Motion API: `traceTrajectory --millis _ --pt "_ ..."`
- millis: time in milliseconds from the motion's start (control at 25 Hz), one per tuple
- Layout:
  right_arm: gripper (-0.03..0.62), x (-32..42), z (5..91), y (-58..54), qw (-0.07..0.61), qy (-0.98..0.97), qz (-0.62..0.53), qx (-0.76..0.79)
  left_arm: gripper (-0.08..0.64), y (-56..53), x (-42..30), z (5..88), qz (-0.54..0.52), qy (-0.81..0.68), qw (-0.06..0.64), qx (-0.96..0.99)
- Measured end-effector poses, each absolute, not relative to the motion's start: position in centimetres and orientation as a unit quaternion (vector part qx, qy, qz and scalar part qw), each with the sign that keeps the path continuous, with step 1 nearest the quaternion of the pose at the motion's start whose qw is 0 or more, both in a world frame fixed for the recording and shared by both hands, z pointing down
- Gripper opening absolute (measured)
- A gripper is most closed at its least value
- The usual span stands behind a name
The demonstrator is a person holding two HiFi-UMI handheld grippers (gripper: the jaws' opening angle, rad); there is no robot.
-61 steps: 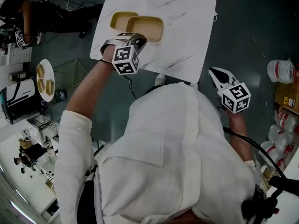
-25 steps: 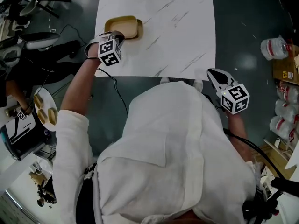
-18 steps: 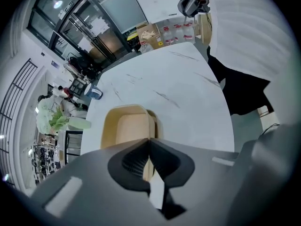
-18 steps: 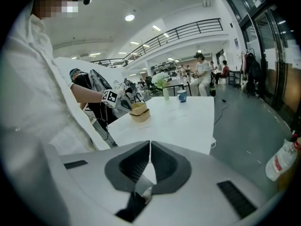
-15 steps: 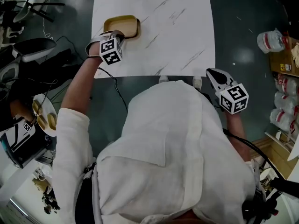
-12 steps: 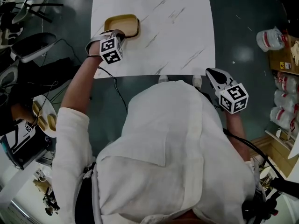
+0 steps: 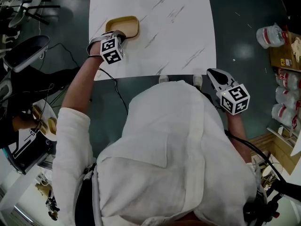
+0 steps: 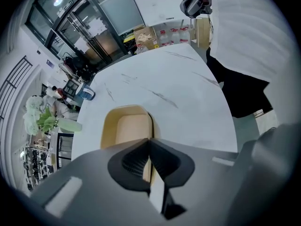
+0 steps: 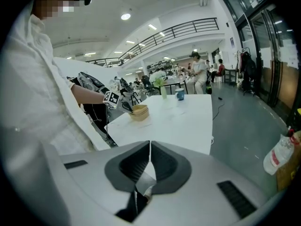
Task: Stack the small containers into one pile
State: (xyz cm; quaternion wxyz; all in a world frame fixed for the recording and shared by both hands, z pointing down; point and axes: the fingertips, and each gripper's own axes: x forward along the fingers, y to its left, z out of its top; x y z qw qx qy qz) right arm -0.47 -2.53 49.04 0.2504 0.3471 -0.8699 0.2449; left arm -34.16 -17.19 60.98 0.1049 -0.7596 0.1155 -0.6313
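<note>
Tan small containers (image 7: 122,27) sit nested as one pile near the left edge of the white marble table (image 7: 174,32). My left gripper (image 7: 117,34) is at the pile's near rim. In the left gripper view the jaws (image 8: 149,144) are shut on the right wall of the top container (image 8: 129,128). My right gripper (image 7: 214,75) hangs off the table's near right corner, shut with nothing in it. The right gripper view shows its closed jaws (image 9: 149,147), with the pile (image 9: 139,111) far off across the table.
A blue cup (image 8: 87,93) stands at the table's far end. Plastic bottles (image 7: 268,34) and boxes lie on the floor to the right. A chair (image 7: 26,51) and cables are on the left. People stand at distant tables (image 9: 200,72).
2.4 s ago two containers lay offset, one overlapping the other; now they form one pile further left. Over the last second the left gripper stays at the rim. The right gripper has not moved.
</note>
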Motion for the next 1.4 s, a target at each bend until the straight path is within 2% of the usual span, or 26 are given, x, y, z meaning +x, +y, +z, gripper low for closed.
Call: traceTrajectory --millis 880,1400 --pt "0.005 0.5 49.9 -3.2 0.253 -0.869 0.256 0.338 0.02 -17.1 -34.1 62.0 -0.635 0.089 0.04 -0.766" --pt "0.005 2.8 50.4 -4.2 0.252 -0.884 0.246 0.308 0.064 -16.1 -33.1 60.1 -0.624 0.145 0.008 -0.768"
